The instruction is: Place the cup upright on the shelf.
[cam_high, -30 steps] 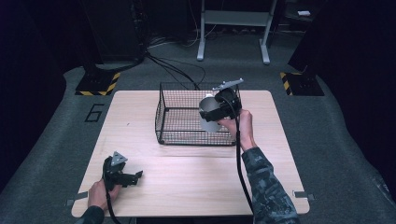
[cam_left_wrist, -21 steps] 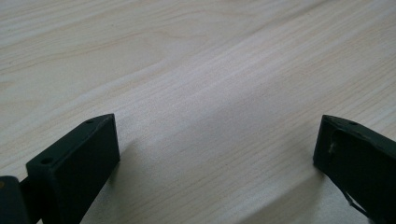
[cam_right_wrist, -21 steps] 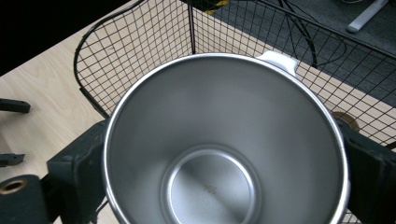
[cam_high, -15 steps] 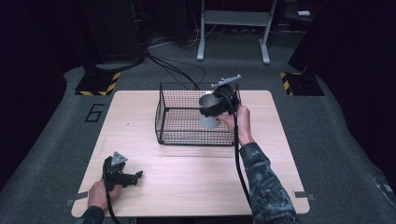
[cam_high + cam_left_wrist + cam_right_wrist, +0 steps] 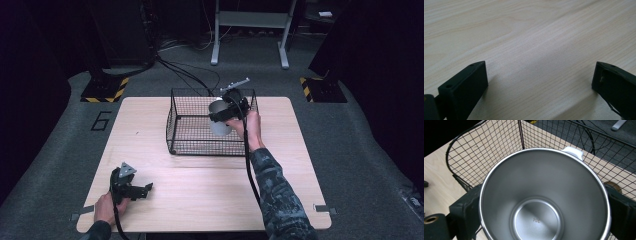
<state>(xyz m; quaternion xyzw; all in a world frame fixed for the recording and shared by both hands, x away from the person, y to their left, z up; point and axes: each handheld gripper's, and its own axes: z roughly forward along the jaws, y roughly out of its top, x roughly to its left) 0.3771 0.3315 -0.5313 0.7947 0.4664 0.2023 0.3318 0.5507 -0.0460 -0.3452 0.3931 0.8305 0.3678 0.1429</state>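
A steel cup [image 5: 218, 122] with a white tab on its rim [image 5: 574, 152] hangs over the right part of the black wire basket [image 5: 196, 145]. My right gripper [image 5: 220, 116] is shut on the cup, one jaw on each side of its wall. In the right gripper view I look down into the empty cup [image 5: 541, 202], with the dark fingers [image 5: 465, 212] pressed on its outside. My left gripper [image 5: 142, 190] rests low at the table's front left, open, with bare wood between its fingers [image 5: 464, 87].
The basket sits at the back middle of the wooden table [image 5: 300, 165]. A brown round thing [image 5: 613, 186] shows through the mesh beside the cup. Black cables [image 5: 185, 75] run on the floor behind the table.
My right gripper has carried the cup a little to the left over the basket. The left gripper has stayed put.
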